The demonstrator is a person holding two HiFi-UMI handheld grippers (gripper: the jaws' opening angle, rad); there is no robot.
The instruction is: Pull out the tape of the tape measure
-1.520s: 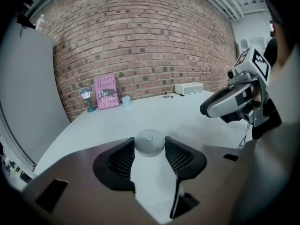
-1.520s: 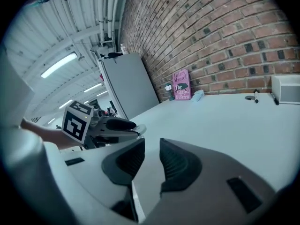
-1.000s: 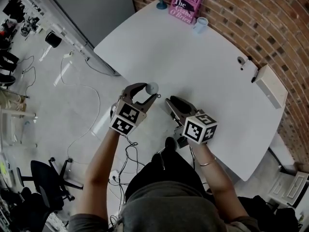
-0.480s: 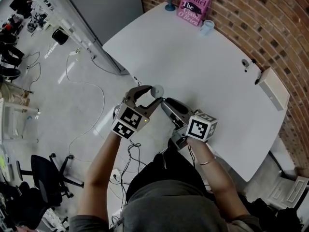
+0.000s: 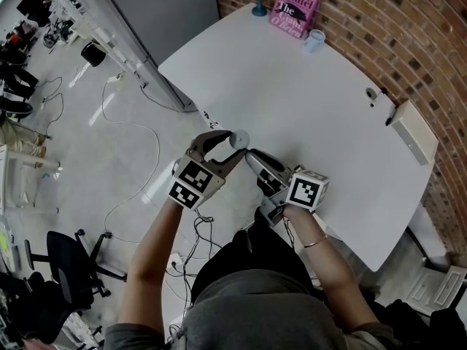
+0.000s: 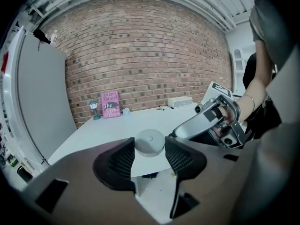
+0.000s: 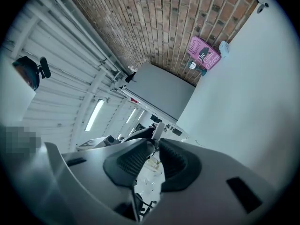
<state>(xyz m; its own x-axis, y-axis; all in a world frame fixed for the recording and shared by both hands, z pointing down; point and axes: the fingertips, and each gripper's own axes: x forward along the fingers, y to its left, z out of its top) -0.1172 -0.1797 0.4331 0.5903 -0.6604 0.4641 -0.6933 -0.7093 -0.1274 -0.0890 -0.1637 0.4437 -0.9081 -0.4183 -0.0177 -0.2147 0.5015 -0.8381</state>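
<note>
Brick wall behind, white table against it. Pink book is propped at the wall; I read "Hilary Mantel" and "The" on the cover, the rest is too small. Left gripper clamps the round grey tape measure at the table's near edge. Right gripper jaws have just been closing. Only its own view shows the pale tape end pinched at the tips. Head view alone shows floor cables.

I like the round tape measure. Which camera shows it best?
Left gripper view: the tape measure sits big between the pads of the left claw. Head view shows it tiny; right gripper view, only a white bit.
</note>
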